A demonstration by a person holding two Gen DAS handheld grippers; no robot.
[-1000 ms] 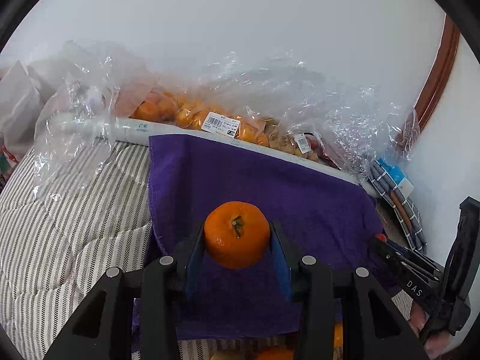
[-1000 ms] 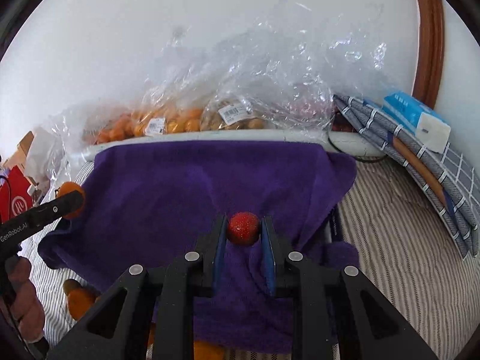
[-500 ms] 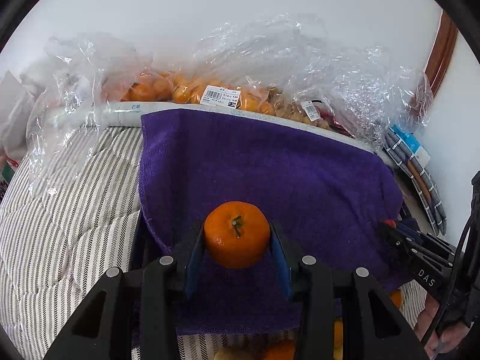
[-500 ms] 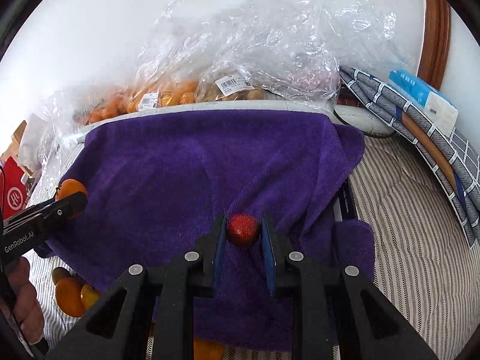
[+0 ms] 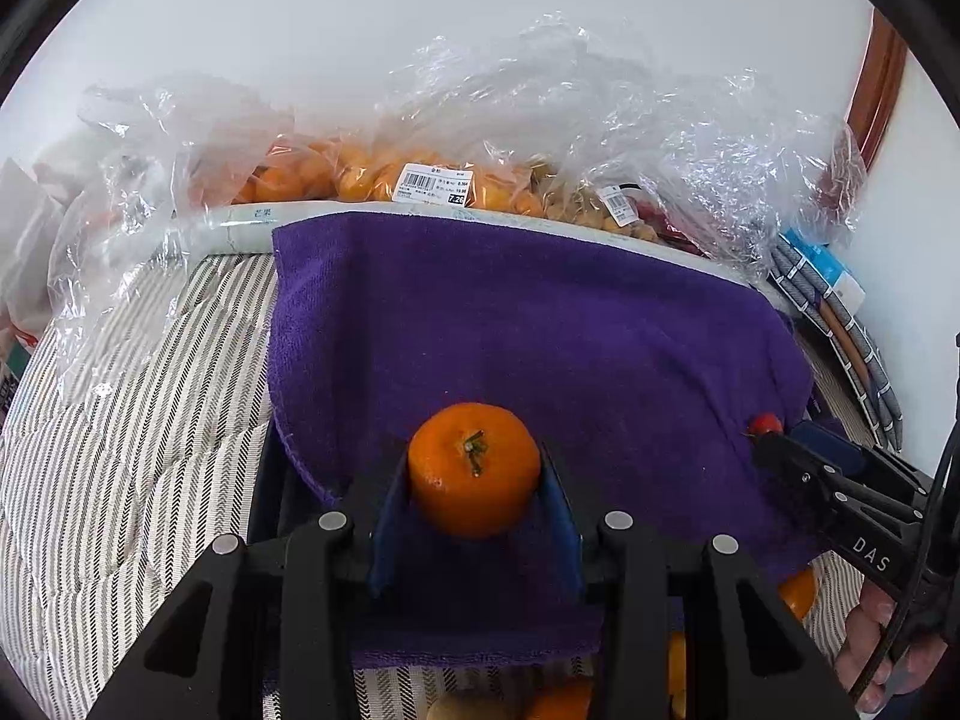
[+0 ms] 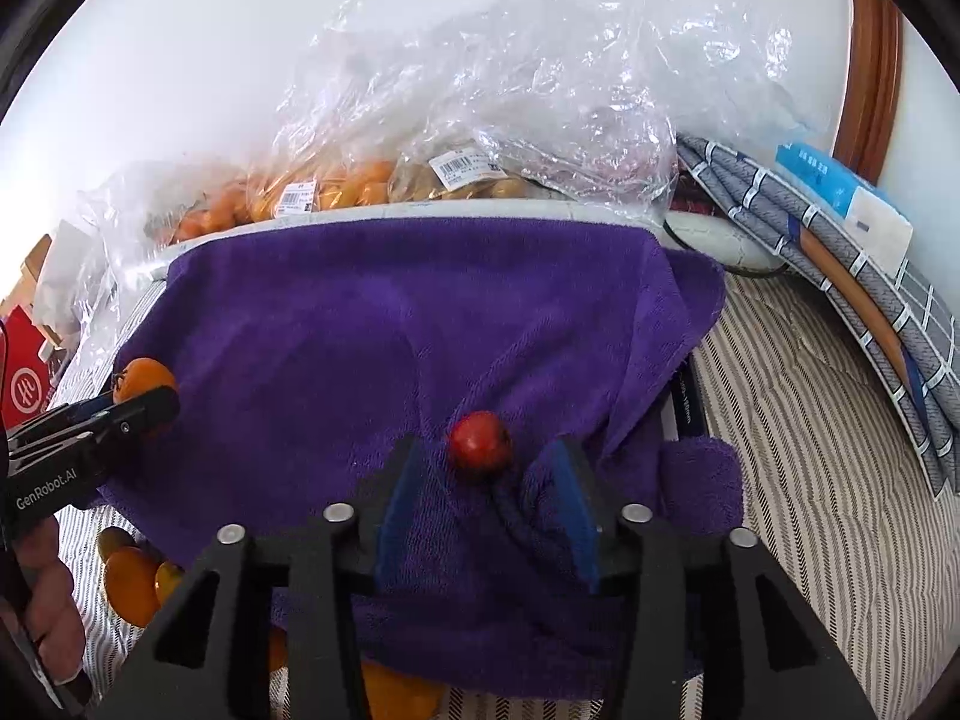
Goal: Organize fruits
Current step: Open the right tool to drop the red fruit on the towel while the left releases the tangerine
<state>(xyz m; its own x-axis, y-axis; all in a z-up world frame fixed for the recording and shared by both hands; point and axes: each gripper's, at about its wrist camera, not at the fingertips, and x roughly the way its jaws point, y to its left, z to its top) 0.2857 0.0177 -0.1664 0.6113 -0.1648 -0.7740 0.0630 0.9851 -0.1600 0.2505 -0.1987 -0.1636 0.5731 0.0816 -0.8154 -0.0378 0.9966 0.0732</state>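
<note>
The left tongs [image 5: 475, 480] pinch a mandarin [image 5: 474, 468] between their blue pads, holding it over the near-left part of the purple towel [image 5: 540, 324]. The right tongs [image 6: 487, 480] stand spread, and the small red fruit [image 6: 480, 443] sits on the towel between the fingers, touching neither pad as far as the right wrist view shows; I judge it set down and released. Apart from it, no fruit lies on the visible towel, so the sorting looks barely begun: one red fruit placed, the mandarin not yet put down. A cluster of loose orange fruits [image 6: 129, 582] waits on the striped bedding [image 5: 120, 450] at the towel's near edge, some partly hidden under the tongs. Behind the towel, plastic bags [image 6: 480, 90] hold more orange and brownish fruits against the wall; whether those belong to the job cannot be told. Much appears left: placing the mandarin apart from the red fruit, then fetching the rest
</note>
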